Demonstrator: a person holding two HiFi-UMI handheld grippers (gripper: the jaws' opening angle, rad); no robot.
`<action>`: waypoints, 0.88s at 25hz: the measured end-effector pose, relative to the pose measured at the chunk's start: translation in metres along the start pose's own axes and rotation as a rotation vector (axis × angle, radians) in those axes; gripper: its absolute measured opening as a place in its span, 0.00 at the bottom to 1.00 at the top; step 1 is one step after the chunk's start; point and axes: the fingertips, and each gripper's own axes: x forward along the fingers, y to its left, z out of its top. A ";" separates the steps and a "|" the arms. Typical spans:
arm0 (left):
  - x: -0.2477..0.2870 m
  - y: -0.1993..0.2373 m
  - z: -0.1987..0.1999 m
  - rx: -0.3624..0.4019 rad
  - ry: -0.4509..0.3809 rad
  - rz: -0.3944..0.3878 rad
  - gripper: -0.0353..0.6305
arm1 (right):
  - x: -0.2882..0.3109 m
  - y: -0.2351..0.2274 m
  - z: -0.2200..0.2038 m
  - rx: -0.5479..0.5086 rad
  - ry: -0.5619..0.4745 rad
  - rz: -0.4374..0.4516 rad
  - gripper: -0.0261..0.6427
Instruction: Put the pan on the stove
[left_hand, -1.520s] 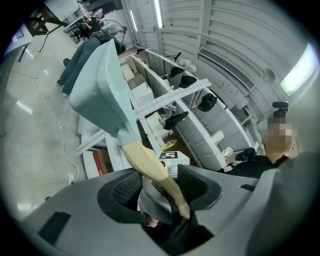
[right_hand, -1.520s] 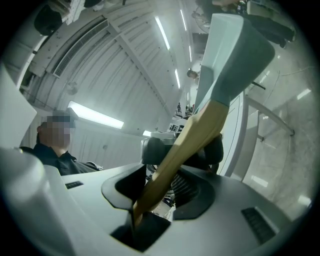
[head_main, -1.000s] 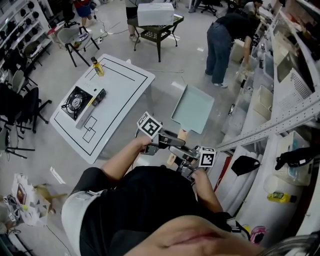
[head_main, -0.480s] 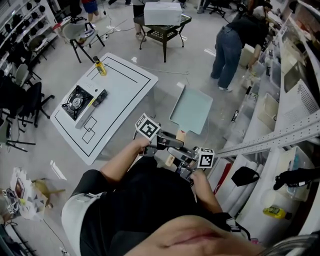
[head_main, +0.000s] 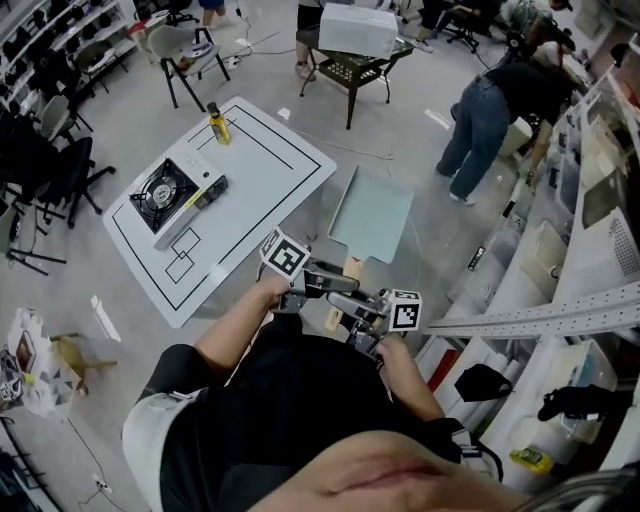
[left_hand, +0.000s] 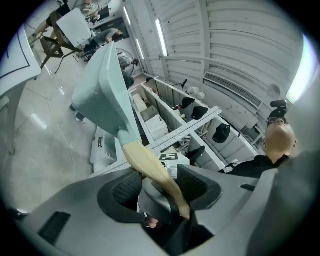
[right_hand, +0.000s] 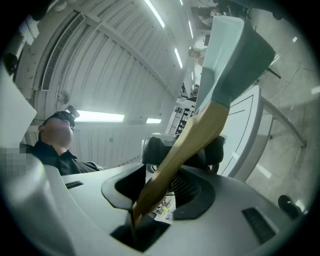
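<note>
- Pan (head_main: 372, 212): pale green, square and shallow, with a light wooden handle (head_main: 351, 268).
- Your left gripper (left_hand: 160, 184) and right gripper (right_hand: 162, 186) each clamp that handle, one from either side.
- You hold it in the air beside the white table (head_main: 262, 170), well apart from the stove (head_main: 165, 190).
- Its long axis points away from you, handle nearest your body.

Your head camera looks steeply down past your chest, from well above the floor, the white tabletop (head_main: 250, 190) and the pan (head_main: 372, 212). The camera on your left hand-held gripper (left_hand: 160, 176) sits close behind its jaws and faces along the pan's handle, toward shelving and ceiling. The one on your right hand-held gripper (right_hand: 170, 172) faces back from the opposite side. All three views share the pan.
</note>
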 end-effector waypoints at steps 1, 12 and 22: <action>-0.009 0.002 0.005 0.003 -0.018 0.008 0.39 | 0.009 -0.003 0.003 0.001 0.019 0.008 0.29; -0.114 0.021 0.051 0.071 -0.237 0.128 0.39 | 0.100 -0.033 0.023 0.026 0.246 0.112 0.29; -0.225 0.041 0.085 0.067 -0.431 0.214 0.39 | 0.197 -0.066 0.039 0.067 0.448 0.187 0.29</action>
